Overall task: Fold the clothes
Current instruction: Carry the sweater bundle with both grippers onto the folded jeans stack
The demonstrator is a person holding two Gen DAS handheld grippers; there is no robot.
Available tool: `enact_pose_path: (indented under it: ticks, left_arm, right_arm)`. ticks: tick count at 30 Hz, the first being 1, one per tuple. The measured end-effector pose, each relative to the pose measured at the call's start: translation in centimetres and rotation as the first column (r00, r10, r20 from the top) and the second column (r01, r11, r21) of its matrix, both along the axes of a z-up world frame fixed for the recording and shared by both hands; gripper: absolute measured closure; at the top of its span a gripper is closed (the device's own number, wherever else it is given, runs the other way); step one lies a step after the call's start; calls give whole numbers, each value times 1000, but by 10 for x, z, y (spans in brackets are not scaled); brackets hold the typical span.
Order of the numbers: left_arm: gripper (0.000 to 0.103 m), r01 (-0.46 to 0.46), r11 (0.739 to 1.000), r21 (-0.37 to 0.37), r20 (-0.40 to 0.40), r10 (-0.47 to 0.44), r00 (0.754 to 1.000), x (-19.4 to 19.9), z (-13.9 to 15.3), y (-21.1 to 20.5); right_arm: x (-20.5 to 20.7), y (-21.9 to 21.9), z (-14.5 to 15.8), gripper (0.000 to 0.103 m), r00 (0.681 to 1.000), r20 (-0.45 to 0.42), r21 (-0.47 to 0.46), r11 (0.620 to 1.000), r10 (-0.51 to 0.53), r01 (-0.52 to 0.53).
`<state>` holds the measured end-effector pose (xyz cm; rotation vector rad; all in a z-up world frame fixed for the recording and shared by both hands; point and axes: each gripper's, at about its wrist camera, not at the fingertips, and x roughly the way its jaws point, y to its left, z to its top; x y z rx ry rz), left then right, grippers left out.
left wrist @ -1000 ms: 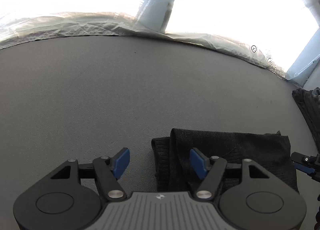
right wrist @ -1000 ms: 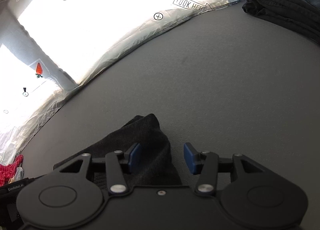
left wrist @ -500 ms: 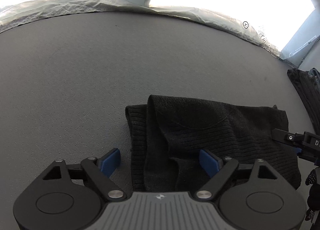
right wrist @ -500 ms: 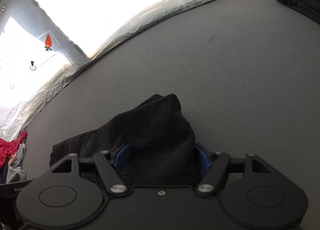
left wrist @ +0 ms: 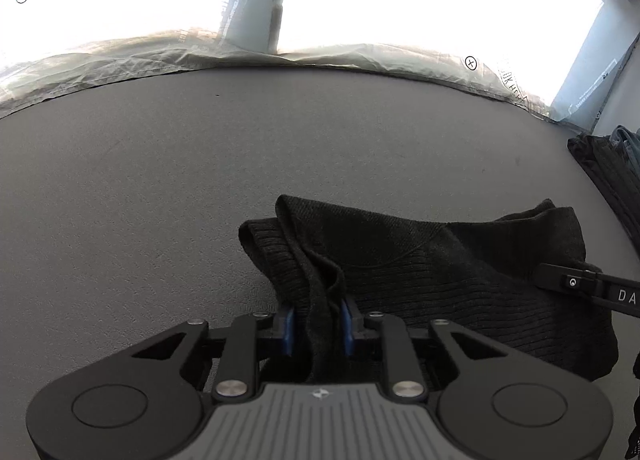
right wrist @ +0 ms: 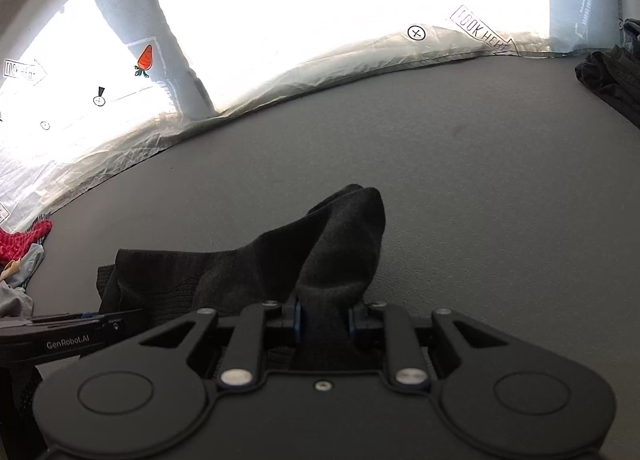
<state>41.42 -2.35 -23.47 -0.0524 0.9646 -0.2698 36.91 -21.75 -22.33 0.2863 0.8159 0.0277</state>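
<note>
On the grey table [left wrist: 160, 188], one black knit garment [left wrist: 440, 268] lies bunched between two grippers. Left gripper [left wrist: 318, 318] is clamped on the ribbed edge at the garment's left end; right gripper [right wrist: 323, 314] is clamped on a raised fold at the opposite end. Likely risks: thick knit slipping from the blue pads [left wrist: 289, 324] if the ends are pulled apart unevenly; layers pinched together, so a lift would drag the whole bundle instead of one edge. Count: one garment in hand, one dark pile [right wrist: 612, 76] far right, one mixed red-and-grey heap [right wrist: 20, 252] far left.
</note>
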Motion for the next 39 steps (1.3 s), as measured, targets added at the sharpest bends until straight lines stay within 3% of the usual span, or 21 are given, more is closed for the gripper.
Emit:
enact_pose_path:
  ticks: [3,7,12,15,21,28,32,39]
  left_arm:
    - [84,-5,999,-41,37,6,999,-9,15,-2]
    - [84,77,993,-89,134,-65,989,-35,45,-22]
    - [84,217,975,-52,296,-192,936,-74,86,-57]
    - [84,259,964,-60,351,-222,910,-94,105,-72]
    - [84,303,938,-170,377,-222,899,-125,125,-93]
    - [84,338,918,-207,389,-240,890,-149,140,-148]
    - [84,331,923,-198,397,-234,888,-159,144,-196]
    - [84,376,914,-150,401,-291,868,-168,149,-309]
  right_arm:
    - [-18,12,25,84,997,76,-33,999,30,-27]
    - [-43,17,62,85,985,160,-76,996,62,-50]
    - [-76,0,99,85,968,250,-57,998,-2,17]
    - [-101,-20,117,84,956,284,-24,997,-69,79]
    - [-152,-71,149,85,924,322,31,978,-204,205]
    - [-192,-145,157,84,875,353,139,943,-333,303]
    - [-200,-206,149,84,850,353,267,913,-391,309]
    - [-211,-311,151,84,814,392,351,888,-428,298]
